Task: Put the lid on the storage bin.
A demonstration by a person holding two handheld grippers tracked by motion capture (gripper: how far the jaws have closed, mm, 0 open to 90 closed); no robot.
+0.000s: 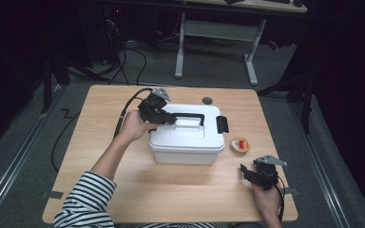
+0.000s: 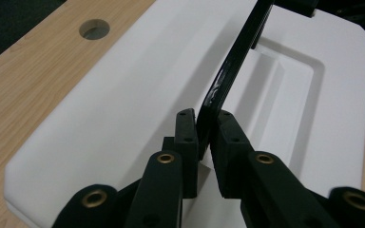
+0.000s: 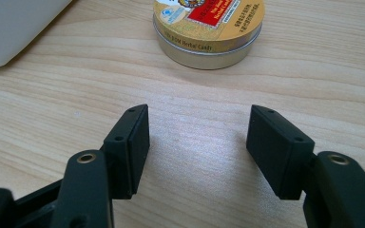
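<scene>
We see a white plastic storage box (image 1: 186, 142) standing near the middle of the wooden counter (image 1: 100, 142), its lid on, with a black latch (image 1: 222, 124) on its right end and a black carrying handle (image 1: 190, 115) across the top. The left claw (image 1: 170, 119) reaches over the box's left end, held by the person's left hand (image 1: 133, 126), whose arm wears a black-and-white striped sleeve (image 1: 84, 199). In the left gripper view, the left claw (image 2: 204, 137) is closed on the black handle (image 2: 228, 71): the thin bar runs up and away from between the two jaws, raised above the recessed well of the white lid (image 2: 123, 95). A round hole (image 2: 94, 29) in the counter shows beyond the lid's far edge, and from above the same hole (image 1: 207, 100) lies just behind the box. To the right of the box, just beside its front corner, sits a small round candy tin (image 1: 240, 145) with a yellow and red top. The right claw (image 1: 248, 175) rests low near the counter's front right corner, held by the right hand (image 1: 266, 199), well apart from the box. In the right gripper view, the right claw (image 3: 197, 142) stands wide open with only bare wood between its jaws, the tin (image 3: 209, 28) lies ahead of it, apart from both jaws, and a corner of the white box (image 3: 9, 28) shows at the upper left.
</scene>
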